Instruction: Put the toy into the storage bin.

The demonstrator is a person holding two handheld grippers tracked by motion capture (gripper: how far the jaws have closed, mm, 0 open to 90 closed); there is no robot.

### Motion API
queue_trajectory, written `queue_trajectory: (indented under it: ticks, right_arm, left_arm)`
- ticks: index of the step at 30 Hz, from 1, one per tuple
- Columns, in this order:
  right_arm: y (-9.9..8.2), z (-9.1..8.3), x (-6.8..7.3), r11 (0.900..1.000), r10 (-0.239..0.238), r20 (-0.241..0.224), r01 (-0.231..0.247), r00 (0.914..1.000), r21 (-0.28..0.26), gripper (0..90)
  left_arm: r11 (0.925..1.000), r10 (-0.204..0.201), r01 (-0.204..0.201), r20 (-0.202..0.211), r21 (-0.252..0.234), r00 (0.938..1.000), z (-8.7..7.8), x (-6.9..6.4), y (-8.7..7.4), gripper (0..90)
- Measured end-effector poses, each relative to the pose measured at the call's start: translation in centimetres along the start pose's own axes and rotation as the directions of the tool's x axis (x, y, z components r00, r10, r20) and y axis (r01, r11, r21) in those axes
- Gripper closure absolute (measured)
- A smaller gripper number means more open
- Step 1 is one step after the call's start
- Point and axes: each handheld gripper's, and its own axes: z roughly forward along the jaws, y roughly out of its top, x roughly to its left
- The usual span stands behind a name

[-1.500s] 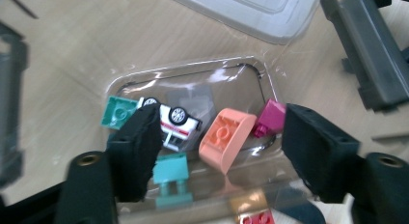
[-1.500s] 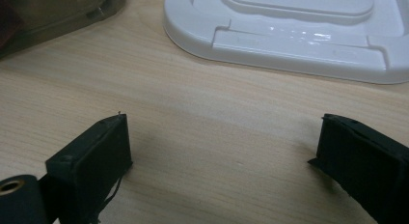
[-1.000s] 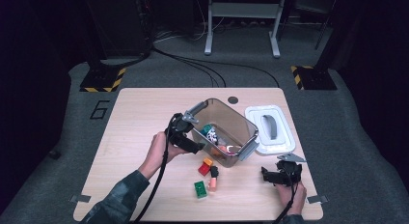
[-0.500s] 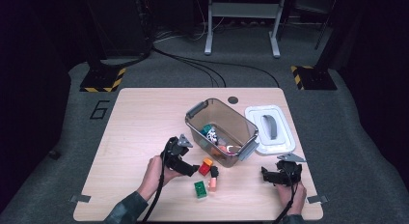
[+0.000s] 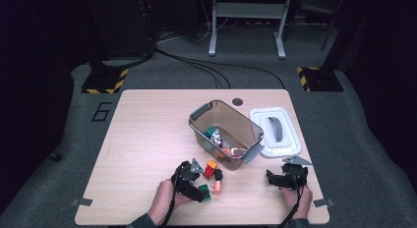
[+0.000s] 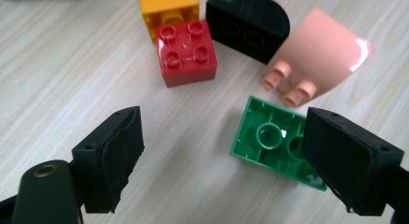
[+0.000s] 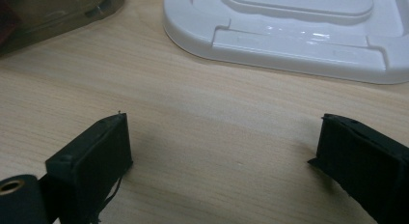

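Note:
Several loose bricks lie on the wooden table in front of the bin: a green brick upside down, a red brick, an orange brick, a black curved brick and a pink curved brick. My left gripper is low over them and open. The green brick lies between its jaws, close to the right-hand one, whose tip covers the brick's edge. My right gripper is open over bare wood near the front right of the table.
A clear bin with several bricks inside stands at the table's middle. Its white lid lies to the right, just beyond my right gripper, where the lid's near edge shows. A dark round disc sits near the far edge.
My left gripper came down and back from beside the bin to the loose bricks at the front, still open. The right gripper has stayed where it was.

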Motion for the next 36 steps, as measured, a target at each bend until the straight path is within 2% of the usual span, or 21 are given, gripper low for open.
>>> queue_trajectory:
  ticks: [3,7,9,11,13,16,17,18,19,21,23,24,26,27,29,30,31,32,33,34,36]
  right_arm:
    - [0.0,0.0,0.0,1.0,0.0,0.0,0.0,1.0,0.0,4.2]
    - [0.0,0.0,0.0,1.0,0.0,0.0,0.0,1.0,0.0,4.3]
    - [0.0,0.0,0.0,1.0,0.0,0.0,0.0,1.0,0.0,4.3]
    - [0.0,0.0,0.0,1.0,-0.001,-0.001,0.001,1.0,-0.001,4.3]
    - [0.0,0.0,0.0,1.0,0.001,-0.001,-0.001,1.0,0.0,4.3]
    - [0.0,0.0,0.0,1.0,0.001,0.0,-0.001,1.0,-0.001,4.3]
    - [0.0,0.0,0.0,1.0,0.001,-0.001,-0.001,1.0,0.0,4.3]
    - [0.0,0.0,0.0,1.0,0.0,0.0,0.0,1.0,-0.001,4.3]
    - [0.0,0.0,0.0,1.0,0.0,-0.001,0.0,1.0,0.0,4.3]
    - [0.0,0.0,0.0,1.0,0.0,0.0,0.0,1.0,0.0,4.3]
    - [0.0,0.0,0.0,1.0,0.0,0.0,0.0,1.0,-0.001,4.3]
    - [0.0,0.0,0.0,1.0,0.0,0.0,0.0,1.0,-0.001,4.3]
    - [0.0,0.0,0.0,1.0,0.001,0.0,-0.001,1.0,0.0,4.3]
    - [0.0,0.0,0.0,1.0,0.0,0.0,0.0,1.0,-0.001,4.3]
    - [0.0,0.0,0.0,1.0,0.0,0.0,0.0,1.0,-0.001,4.3]
    - [0.0,0.0,0.0,1.0,0.0,0.0,0.0,1.0,-0.001,4.3]
    - [0.0,0.0,0.0,1.0,0.0,0.0,0.0,1.0,-0.001,4.3]
    - [0.0,0.0,0.0,1.0,0.0,-0.001,0.0,1.0,0.0,4.3]
    - [0.0,0.0,0.0,1.0,0.0,-0.001,0.0,1.0,0.0,4.3]
    - [0.0,0.0,0.0,1.0,0.0,0.0,0.0,1.0,-0.001,4.3]
    - [0.0,0.0,0.0,1.0,0.001,-0.001,-0.001,1.0,-0.001,4.3]
  left_arm:
    - [0.9999,0.007,-0.006,-0.007,0.012,1.0,-0.2,0.2,-0.1,15.3]
    - [0.9982,0.03,-0.027,-0.044,0.054,0.9986,-0.8,1.1,-0.3,15.4]
    - [0.9979,0.019,-0.016,-0.051,0.063,0.9985,-1.1,1.7,-0.4,15.5]
    - [0.999,0.009,-0.007,-0.045,0.045,0.999,-1.5,2.1,-0.4,15.6]
    - [0.9992,0.021,-0.019,-0.045,0.035,0.9988,-1.8,1.8,-0.2,15.8]
    - [0.9981,0.057,-0.057,0.002,0.023,0.9984,-1.9,0.9,0.1,17.5]
    - [0.9981,0.057,-0.057,0.002,0.023,0.9984,-1.9,0.9,0.1,18.3]
    - [0.9958,0.087,-0.088,0.046,0.025,0.9952,-1.6,0.4,0.2,19.2]
    - [0.9947,0.097,-0.099,0.063,0.028,0.9933,-1.4,0.3,0.3,20.6]
    - [0.9935,0.108,-0.11,0.074,0.03,0.9914,-1.2,0.1,0.4,24.8]
    - [0.9922,0.115,-0.119,0.103,0.036,0.9881,-0.8,-0.2,0.4,28.2]
    - [0.9916,0.118,-0.123,0.108,0.041,0.9872,-0.6,-0.3,0.5,28.2]
    - [0.9909,0.122,-0.128,0.115,0.041,0.9857,-0.3,-0.5,0.6,35.4]
    - [0.9879,0.137,-0.145,0.123,0.056,0.9829,-0.1,-0.6,0.7,38.5]
    - [0.9883,0.135,-0.142,0.128,0.055,0.9826,0.1,-0.7,0.7,42.4]
    - [0.9868,0.14,-0.15,0.137,0.062,0.9806,0.3,-0.7,0.8,46.0]
    - [0.9873,0.137,-0.146,0.138,0.061,0.9809,0.4,-0.7,0.8,46.0]
    - [0.9863,0.139,-0.15,0.14,0.069,0.9803,0.5,-0.7,0.8,53.9]
    - [0.9862,0.139,-0.15,0.144,0.069,0.9798,0.5,-0.7,0.8,53.9]
    - [0.9857,0.142,-0.154,0.148,0.069,0.9787,0.5,-0.7,0.8,57.9]
    - [0.9853,0.149,-0.159,0.138,0.064,0.9791,0.4,-0.7,0.8,58.8]
